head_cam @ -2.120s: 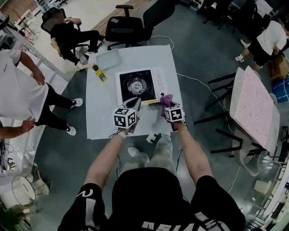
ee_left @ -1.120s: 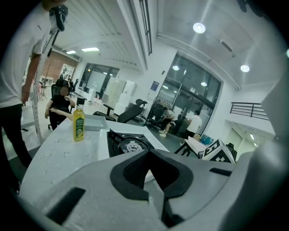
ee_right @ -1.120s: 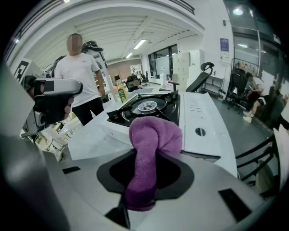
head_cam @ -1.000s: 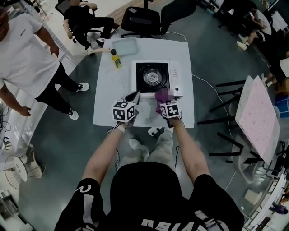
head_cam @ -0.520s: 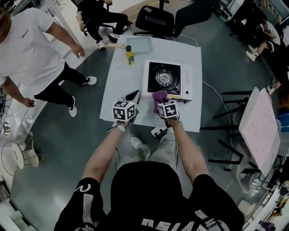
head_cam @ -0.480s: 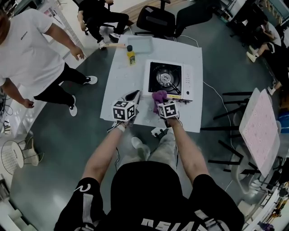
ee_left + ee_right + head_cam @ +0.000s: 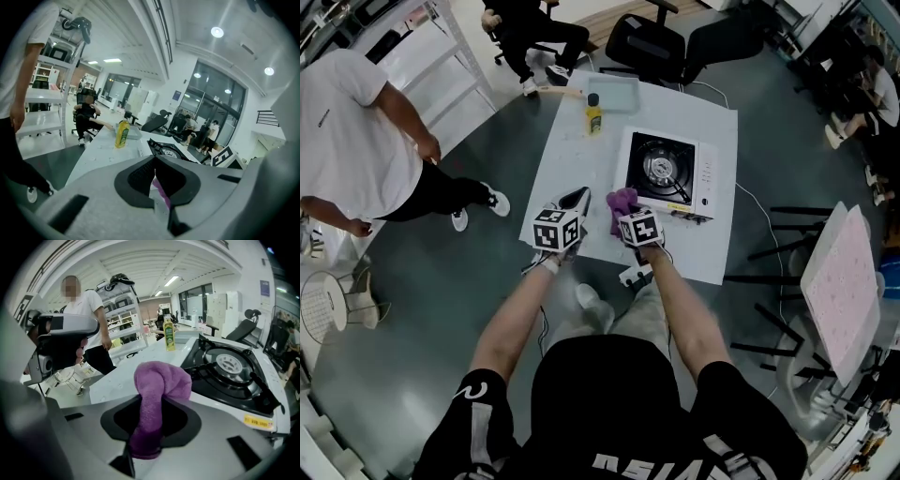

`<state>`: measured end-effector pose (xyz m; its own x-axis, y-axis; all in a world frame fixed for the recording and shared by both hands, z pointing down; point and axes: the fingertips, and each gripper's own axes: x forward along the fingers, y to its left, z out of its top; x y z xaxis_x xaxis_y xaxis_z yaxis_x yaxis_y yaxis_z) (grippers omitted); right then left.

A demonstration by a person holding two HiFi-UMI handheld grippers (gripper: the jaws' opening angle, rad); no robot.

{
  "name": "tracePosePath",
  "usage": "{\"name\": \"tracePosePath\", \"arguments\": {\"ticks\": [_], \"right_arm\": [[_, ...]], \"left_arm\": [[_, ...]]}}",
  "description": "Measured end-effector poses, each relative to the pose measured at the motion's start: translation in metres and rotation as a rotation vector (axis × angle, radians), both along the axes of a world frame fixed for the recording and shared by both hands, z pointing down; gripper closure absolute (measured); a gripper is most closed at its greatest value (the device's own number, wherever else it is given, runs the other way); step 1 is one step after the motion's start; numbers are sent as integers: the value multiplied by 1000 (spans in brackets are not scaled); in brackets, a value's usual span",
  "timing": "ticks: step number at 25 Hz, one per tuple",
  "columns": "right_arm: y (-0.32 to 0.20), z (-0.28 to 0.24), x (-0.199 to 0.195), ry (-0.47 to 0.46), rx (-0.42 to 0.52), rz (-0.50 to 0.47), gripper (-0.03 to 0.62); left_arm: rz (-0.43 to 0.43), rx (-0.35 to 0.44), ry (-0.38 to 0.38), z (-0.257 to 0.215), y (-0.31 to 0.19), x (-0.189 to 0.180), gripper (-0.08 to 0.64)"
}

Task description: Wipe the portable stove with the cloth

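Two things beyond stove (image 7: 667,169): bottle (image 7: 593,116) | tray (image 7: 615,92) | cloth (image 7: 623,200) seemingly beside stove

Left tongs (image 7: 576,198) closed; right tongs (image 7: 625,212) clamped.

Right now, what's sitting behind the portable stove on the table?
Behind the portable stove, toward the table's far end, stand a yellow bottle and a shallow pale tray. Nothing covers that area, but the tray's contents are too small to tell.

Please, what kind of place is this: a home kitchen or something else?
Probably an open office or lab, not a kitchen: rolling office chairs stand beyond the white table, metal shelving stands at one side, and the portable stove sits on that plain table.
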<state>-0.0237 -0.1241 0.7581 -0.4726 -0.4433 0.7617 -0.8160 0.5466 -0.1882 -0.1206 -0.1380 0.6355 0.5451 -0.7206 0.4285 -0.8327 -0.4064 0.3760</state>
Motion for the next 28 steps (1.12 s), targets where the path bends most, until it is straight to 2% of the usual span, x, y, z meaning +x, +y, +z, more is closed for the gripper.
{"name": "tracePosePath", "arguments": {"ticks": [7, 15, 20, 28], "right_arm": [[2, -4, -24, -14, -2, -45, 483], [-5, -26, -21, -52, 36, -39, 483], [-21, -61, -1, -83, 102, -21, 483], [-64, -112, 62, -126, 186, 23, 483]], "left_arm": [[-23, 0, -4, 0, -2, -16, 551], [-7, 12, -11, -10, -9, -4, 551], [12, 33, -14, -25, -20, 21, 551], [24, 71, -32, -56, -47, 75, 551]]}}
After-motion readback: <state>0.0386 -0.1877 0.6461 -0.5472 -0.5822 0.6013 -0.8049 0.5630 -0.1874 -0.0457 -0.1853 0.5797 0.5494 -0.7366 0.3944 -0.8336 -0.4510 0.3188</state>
